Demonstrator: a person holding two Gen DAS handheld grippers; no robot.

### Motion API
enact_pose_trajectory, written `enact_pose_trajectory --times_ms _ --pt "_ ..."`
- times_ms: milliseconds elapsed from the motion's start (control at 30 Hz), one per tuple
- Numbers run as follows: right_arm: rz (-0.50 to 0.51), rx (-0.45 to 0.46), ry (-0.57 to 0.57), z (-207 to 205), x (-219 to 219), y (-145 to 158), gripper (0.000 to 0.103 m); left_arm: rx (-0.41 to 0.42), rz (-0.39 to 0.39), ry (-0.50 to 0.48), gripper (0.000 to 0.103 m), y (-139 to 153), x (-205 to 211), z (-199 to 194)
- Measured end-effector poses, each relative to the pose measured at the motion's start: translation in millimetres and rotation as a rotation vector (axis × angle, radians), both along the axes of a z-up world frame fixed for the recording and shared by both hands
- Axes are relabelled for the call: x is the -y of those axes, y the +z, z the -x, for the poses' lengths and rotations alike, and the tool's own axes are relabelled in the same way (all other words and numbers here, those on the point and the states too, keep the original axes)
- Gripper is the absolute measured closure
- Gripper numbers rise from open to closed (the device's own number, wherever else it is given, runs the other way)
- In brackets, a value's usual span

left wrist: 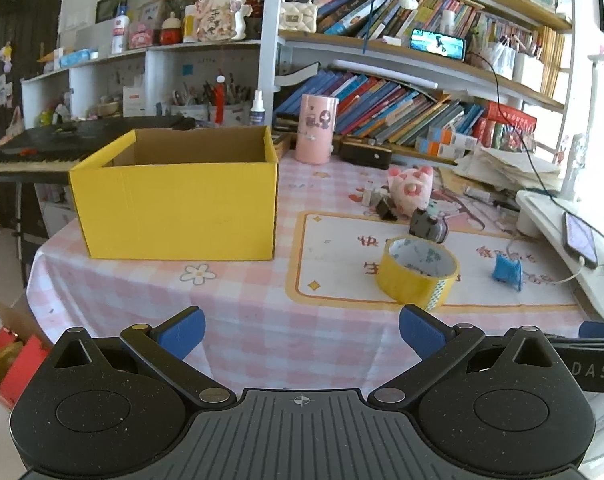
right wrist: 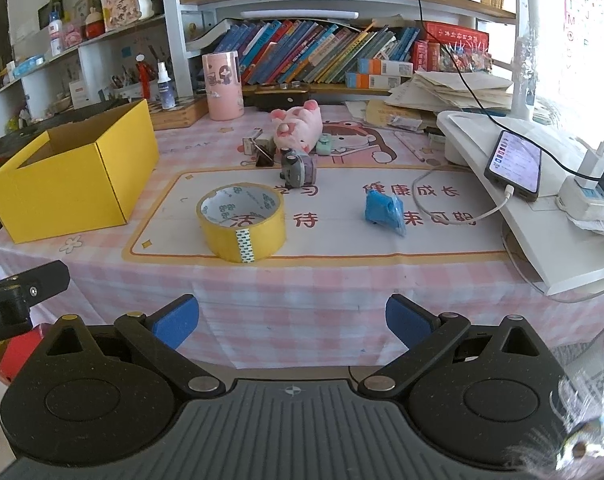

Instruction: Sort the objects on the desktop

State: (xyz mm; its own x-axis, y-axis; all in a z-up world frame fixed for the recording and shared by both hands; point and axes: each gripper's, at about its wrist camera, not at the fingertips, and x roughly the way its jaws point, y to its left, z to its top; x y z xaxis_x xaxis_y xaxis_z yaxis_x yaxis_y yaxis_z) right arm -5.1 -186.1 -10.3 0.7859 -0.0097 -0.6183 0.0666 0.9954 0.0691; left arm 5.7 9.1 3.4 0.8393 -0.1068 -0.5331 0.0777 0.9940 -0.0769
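Note:
An open yellow cardboard box (left wrist: 173, 208) (right wrist: 73, 184) stands at the table's left; what is inside is hidden. A yellow tape roll (left wrist: 418, 272) (right wrist: 241, 226) lies flat on the printed mat. A small blue wrapped item (left wrist: 508, 272) (right wrist: 384, 210) lies to its right. A grey toy (left wrist: 428, 226) (right wrist: 297, 168), a pink plush pig (left wrist: 412, 190) (right wrist: 297, 124) and binder clips (right wrist: 263, 154) sit further back. My left gripper (left wrist: 302, 334) is open and empty at the table's front edge. My right gripper (right wrist: 291, 320) is open and empty, also at the front edge.
A pink cylinder cup (left wrist: 316, 128) (right wrist: 223, 86) stands behind the box. A white riser (right wrist: 514, 200) at the right carries a charging phone (right wrist: 516, 164) and a power strip (right wrist: 590, 196). Bookshelves line the back. A red bin (left wrist: 9, 364) sits on the floor at left.

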Motion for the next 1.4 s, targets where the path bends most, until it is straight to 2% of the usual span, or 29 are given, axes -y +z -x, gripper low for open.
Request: enact_pose_trajectory --times_ms 267,467,867,1400 --pt "-0.001 0.001 -0.006 0.2 1.7 0.5 0.002 -0.026 -0.003 0.018 0.000 -3.8 -2.0 -2.5" --pt "-0.004 0.002 -0.019 0.2 2.6 0.9 0.002 -0.003 -0.032 0.006 0.000 -0.4 2.6 -1.7" --pt "-0.011 0.008 -0.038 -1.4 7.3 1.9 0.002 -0.015 -0.050 0.003 0.000 -1.2 6.8 -8.6" --pt "0.002 0.007 -0.044 -6.4 15.6 3.3 0.000 -0.039 -0.037 -0.040 0.000 -3.4 20.1 -19.2"
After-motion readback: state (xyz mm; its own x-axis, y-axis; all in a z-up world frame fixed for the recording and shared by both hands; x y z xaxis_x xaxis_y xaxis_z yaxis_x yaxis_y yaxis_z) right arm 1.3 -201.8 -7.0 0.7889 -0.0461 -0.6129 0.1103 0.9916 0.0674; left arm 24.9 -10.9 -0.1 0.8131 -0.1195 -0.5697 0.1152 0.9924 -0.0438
